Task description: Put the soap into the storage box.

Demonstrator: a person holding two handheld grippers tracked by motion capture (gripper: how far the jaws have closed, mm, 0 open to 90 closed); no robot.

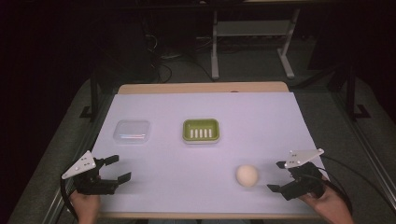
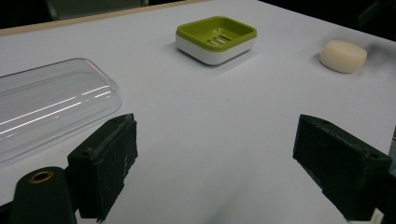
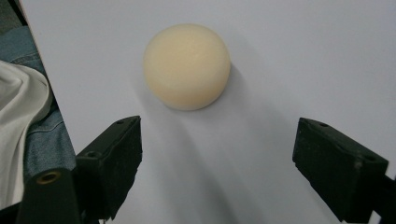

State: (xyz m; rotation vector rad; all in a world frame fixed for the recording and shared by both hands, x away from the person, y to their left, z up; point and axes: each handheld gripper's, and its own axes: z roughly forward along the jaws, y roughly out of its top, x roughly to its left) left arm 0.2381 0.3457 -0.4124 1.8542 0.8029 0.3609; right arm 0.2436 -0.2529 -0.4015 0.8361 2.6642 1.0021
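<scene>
A round cream soap bar (image 1: 246, 176) (image 3: 187, 65) (image 2: 343, 56) lies on the white table sheet at the front right. A green and white soap dish (image 1: 201, 130) (image 2: 216, 38) sits mid-table. Left of it lies a clear plastic lid (image 1: 132, 131) (image 2: 46, 105). My right gripper (image 1: 278, 176) (image 3: 217, 163) is open, just right of the soap, its jaws pointing at it with a gap between. At the front left, my left gripper (image 1: 119, 168) (image 2: 215, 168) is open and holds nothing, below the lid.
The white sheet (image 1: 205, 154) covers a wooden table (image 1: 201, 87); its front edge runs just under both hands. Metal rails (image 1: 369, 140) flank the table. In the right gripper view, a person's clothing (image 3: 23, 121) lies past the sheet's edge.
</scene>
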